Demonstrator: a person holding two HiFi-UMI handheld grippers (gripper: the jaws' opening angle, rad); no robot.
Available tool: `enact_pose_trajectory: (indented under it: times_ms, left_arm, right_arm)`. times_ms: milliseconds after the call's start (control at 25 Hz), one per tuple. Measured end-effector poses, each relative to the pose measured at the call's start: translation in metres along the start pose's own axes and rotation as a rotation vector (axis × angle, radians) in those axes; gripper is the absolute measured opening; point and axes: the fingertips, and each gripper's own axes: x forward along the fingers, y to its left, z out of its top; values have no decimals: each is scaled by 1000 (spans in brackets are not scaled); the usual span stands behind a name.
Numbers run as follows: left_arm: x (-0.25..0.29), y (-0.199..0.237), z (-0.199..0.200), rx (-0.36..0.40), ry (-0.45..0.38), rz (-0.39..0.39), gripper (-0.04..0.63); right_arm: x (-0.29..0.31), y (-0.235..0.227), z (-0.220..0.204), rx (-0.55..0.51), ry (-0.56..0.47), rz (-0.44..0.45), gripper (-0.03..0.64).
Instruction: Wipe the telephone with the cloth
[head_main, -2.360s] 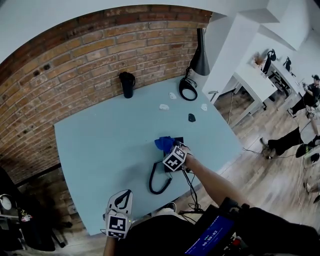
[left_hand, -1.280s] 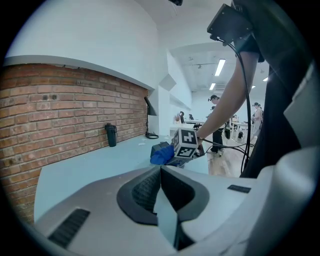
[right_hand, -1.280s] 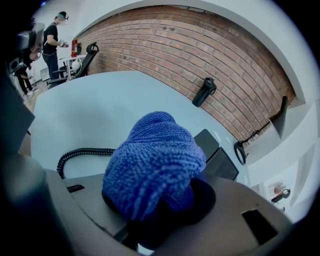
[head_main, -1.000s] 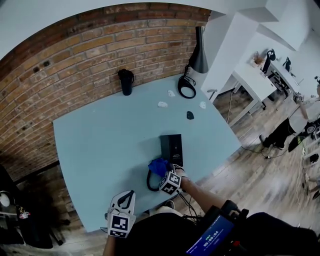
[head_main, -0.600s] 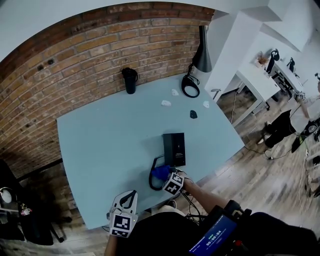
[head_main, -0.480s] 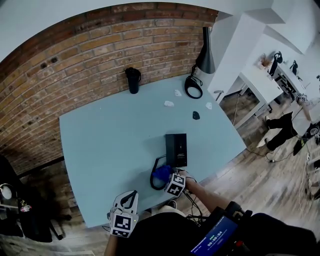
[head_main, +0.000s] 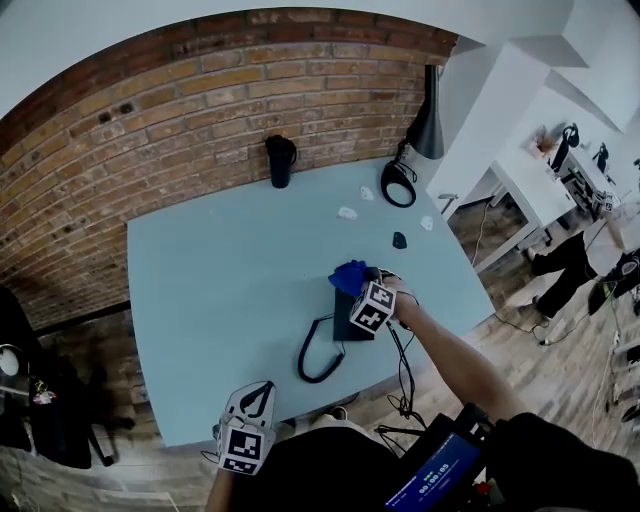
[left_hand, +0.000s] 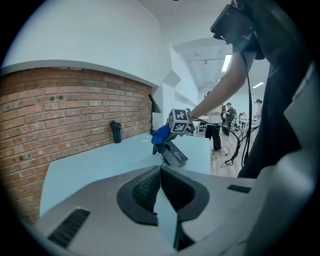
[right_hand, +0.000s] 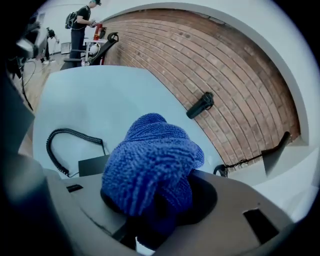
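Observation:
A black telephone (head_main: 342, 318) lies on the pale blue table (head_main: 220, 280), with its coiled cord (head_main: 318, 362) looping toward the front edge. My right gripper (head_main: 360, 288) is shut on a bunched blue cloth (head_main: 349, 275) and holds it on the phone's far end. Its marker cube hides much of the phone. In the right gripper view the cloth (right_hand: 150, 160) fills the jaws, with the phone (right_hand: 92, 164) and cord (right_hand: 65, 135) below. My left gripper (head_main: 250, 395) hangs at the table's front edge, shut and holding nothing. From there I see the phone (left_hand: 175, 154) and cloth (left_hand: 161, 134).
A black tumbler (head_main: 281, 160) stands by the brick wall (head_main: 150, 120). A black lamp (head_main: 425, 120) with a round base (head_main: 399, 183) is at the far right corner. Small white scraps (head_main: 347, 213) and a dark bit (head_main: 399, 240) lie behind the phone. A person (head_main: 575, 260) is off to the right.
My right gripper has carried the cloth from the cord at the phone's near end up over the phone to its far end. The left gripper has stayed put.

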Motion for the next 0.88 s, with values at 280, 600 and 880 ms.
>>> enact_pose_trajectory:
  times_ms: [280,600,880]
  left_arm:
    - [2,-2,2,-14,7,42,23]
    - [9,0,-4,-45,30,56,23]
    - [18,-7,2,-36,27,28,23]
  right_arm:
    - [23,-7,6,63,20,103,195]
    - [30,-3,3,155,39,149,193]
    - [27,0,3,136,10,103,190]
